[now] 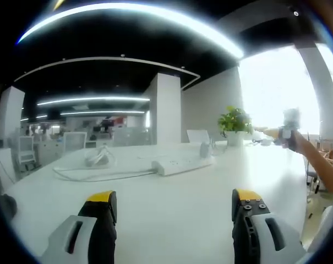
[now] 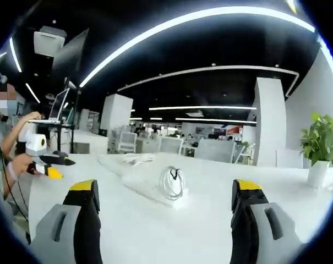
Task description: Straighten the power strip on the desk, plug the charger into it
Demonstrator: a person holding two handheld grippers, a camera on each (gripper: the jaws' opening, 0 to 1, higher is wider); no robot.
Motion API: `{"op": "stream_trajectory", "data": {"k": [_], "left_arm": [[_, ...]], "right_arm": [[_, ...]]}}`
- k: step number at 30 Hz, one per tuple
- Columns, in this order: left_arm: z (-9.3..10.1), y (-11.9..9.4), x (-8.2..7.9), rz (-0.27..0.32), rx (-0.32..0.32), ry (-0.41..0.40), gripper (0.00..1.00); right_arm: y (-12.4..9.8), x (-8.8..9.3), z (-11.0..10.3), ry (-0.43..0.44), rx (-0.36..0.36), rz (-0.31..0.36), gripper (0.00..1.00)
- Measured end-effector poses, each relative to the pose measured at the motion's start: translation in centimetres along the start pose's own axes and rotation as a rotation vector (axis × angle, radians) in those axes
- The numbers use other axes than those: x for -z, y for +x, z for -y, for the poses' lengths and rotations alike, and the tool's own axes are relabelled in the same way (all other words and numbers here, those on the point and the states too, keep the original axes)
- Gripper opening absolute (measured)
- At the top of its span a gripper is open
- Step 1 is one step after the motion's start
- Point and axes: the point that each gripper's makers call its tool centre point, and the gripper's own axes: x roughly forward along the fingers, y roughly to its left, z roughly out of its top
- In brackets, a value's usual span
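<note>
Distance is what the coming move turns on: the long white plastic power strip lies well ahead of the left gripper on the white surface, its long axis running left to right and a little slanted, the right end farther off. Its white cable trails away to the left in a loose curve. Both yellow-tipped jaws of that gripper stand wide apart with nothing between them.

From the right gripper, the same strip shows nearly end-on, running away toward the far left, with a coiled white cable bundle tied with a dark band resting on or right by its near end. I take that bundle to belong to the charger, though the plug itself is too small to make out. Those jaws are likewise spread and empty. The right gripper looks the nearer to the coil; the left seems better placed to square up the strip.

Only one container is about: a white pot holding a green leafy plant, standing beyond the strip at the far right.
</note>
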Motion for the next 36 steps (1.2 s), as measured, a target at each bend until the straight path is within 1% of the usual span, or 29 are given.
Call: {"op": "stream_trajectory", "data": {"k": [2, 6, 10, 12, 13, 15, 18, 23, 28, 33, 36], "left_arm": [[0.0, 0.0, 0.0, 0.0, 0.001, 0.002, 0.88], [0.0, 0.0, 0.0, 0.001, -0.002, 0.004, 0.88], [0.0, 0.0, -0.1, 0.001, -0.004, 0.002, 0.88], [-0.1, 0.0, 0.0, -0.002, -0.004, 0.001, 0.88], [-0.1, 0.0, 0.0, -0.004, -0.005, -0.001, 0.88], [-0.1, 0.1, 0.0, -0.006, -0.007, -0.003, 0.88], [-0.2, 0.1, 0.1, -0.01, -0.007, -0.005, 0.89], [-0.2, 0.1, 0.1, -0.016, -0.007, -0.01, 0.88], [-0.2, 0.1, 0.1, -0.015, -0.007, -0.013, 0.89], [-0.2, 0.1, 0.1, -0.016, -0.008, -0.013, 0.89], [-0.2, 0.0, 0.1, -0.016, -0.008, -0.012, 0.88]], "right_arm": [[-0.2, 0.7, -0.4, 0.005, 0.005, -0.003, 0.99], [-0.1, 2.2, -0.8, 0.039, 0.011, -0.034, 1.0], [-0.2, 2.5, -1.0, 0.077, 0.014, -0.031, 1.0], [-0.4, 3.1, -0.9, 0.078, 0.024, -0.059, 0.99], [-0.6, 3.6, -0.9, 0.067, 0.027, -0.092, 0.99], [-0.8, 4.0, -0.9, 0.053, 0.037, -0.116, 0.98], [-1.1, 4.2, -1.0, 0.049, 0.038, -0.128, 0.98], [-1.4, 4.1, -1.0, 0.087, 0.032, -0.119, 0.97], [-1.6, 4.1, -0.9, 0.082, 0.038, -0.123, 0.96], [-1.8, 4.4, -0.9, 0.094, 0.033, -0.125, 0.94], [-1.9, 5.0, -1.0, 0.096, 0.03, -0.145, 0.94]]}}
